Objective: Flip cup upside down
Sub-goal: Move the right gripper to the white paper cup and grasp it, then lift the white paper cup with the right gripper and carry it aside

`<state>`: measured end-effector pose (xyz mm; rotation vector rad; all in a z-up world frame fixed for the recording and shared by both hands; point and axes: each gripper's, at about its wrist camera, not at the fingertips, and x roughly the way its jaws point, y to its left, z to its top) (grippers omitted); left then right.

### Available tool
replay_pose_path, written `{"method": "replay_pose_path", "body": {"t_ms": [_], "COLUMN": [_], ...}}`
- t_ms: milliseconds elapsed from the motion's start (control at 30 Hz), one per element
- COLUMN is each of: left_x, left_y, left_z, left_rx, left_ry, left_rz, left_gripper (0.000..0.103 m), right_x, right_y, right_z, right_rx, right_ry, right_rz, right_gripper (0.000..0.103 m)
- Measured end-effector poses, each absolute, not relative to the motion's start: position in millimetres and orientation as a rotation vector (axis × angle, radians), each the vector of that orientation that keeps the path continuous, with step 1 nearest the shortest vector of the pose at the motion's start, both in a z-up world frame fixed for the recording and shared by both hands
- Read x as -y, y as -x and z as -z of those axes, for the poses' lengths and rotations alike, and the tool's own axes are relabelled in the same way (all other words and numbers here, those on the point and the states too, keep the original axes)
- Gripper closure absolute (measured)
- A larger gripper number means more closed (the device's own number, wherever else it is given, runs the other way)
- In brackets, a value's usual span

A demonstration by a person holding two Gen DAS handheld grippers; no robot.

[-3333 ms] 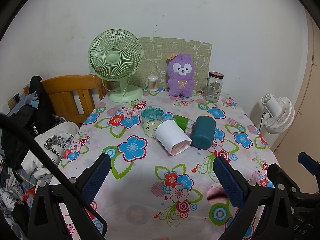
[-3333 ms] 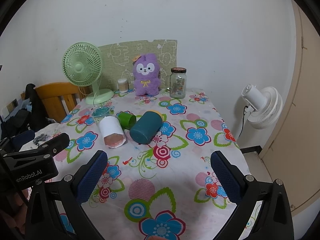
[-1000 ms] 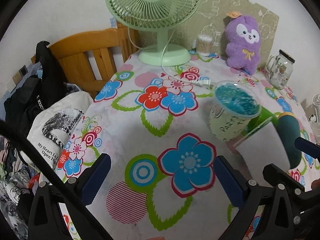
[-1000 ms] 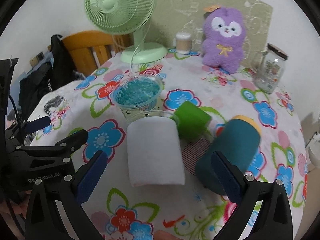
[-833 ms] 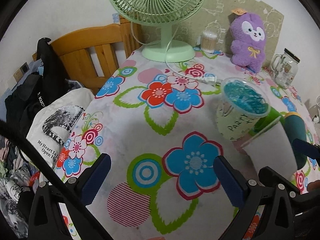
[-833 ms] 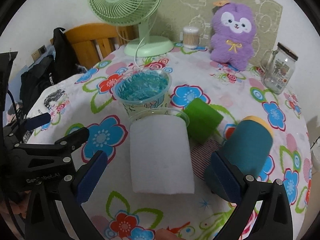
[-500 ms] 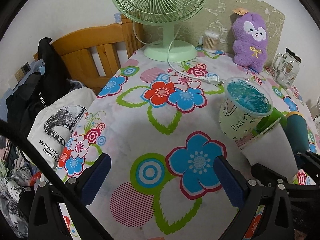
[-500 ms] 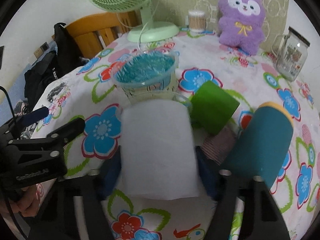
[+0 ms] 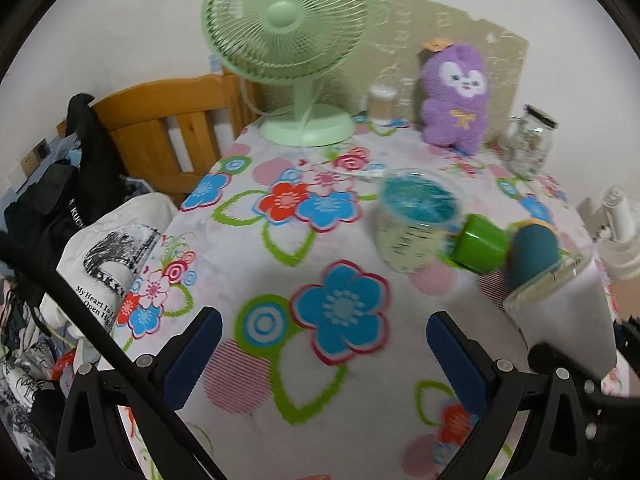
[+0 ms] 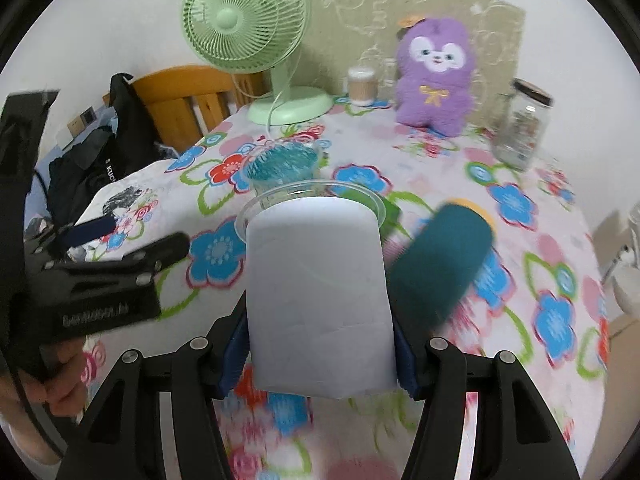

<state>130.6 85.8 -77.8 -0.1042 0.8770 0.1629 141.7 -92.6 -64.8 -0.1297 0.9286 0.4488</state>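
Note:
The cup is a clear plastic cup with a white sleeve (image 10: 318,300). My right gripper (image 10: 318,344) is shut on its sides and holds it above the flowered tablecloth, its clear rim pointing away from the camera. The same cup shows at the right edge of the left wrist view (image 9: 568,316), tilted, with the right gripper's black body below it. My left gripper (image 9: 324,352) is open and empty over the tablecloth (image 9: 256,264), left of the cup.
A dark teal cup (image 10: 440,264) and a green cup (image 9: 480,248) lie on their sides. A clear cup with blue filling (image 9: 416,224) stands upright. A green fan (image 9: 288,44), a purple plush (image 9: 456,96), a glass jar (image 9: 532,144) and a wooden chair (image 9: 168,128) stand behind.
My right gripper closed on the white-sleeved cup and lifted it off the cloth. Both views have pulled back a little, and the cup has moved right and up in the left wrist view.

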Motion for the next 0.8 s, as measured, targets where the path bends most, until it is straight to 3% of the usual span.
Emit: {"method": "replay_pose_path", "body": {"t_ms": [400,800], "left_x": [-28,-6], "left_y": [-58,-25], "left_z": [67,76], "left_rx": [-0.863,-0.872], "left_ry": [0.084,0.077], "left_rz": [-0.047,-0.022], "left_gripper": [0.0,0.0], "right_x": [158,166], "right_y": [-42,-16], "right_z": [77,99], "right_rx": [-0.989,-1.041], "right_ry": [0.089,0.163], "right_rz": [-0.317,-0.252], "right_gripper": [0.04,0.039]}}
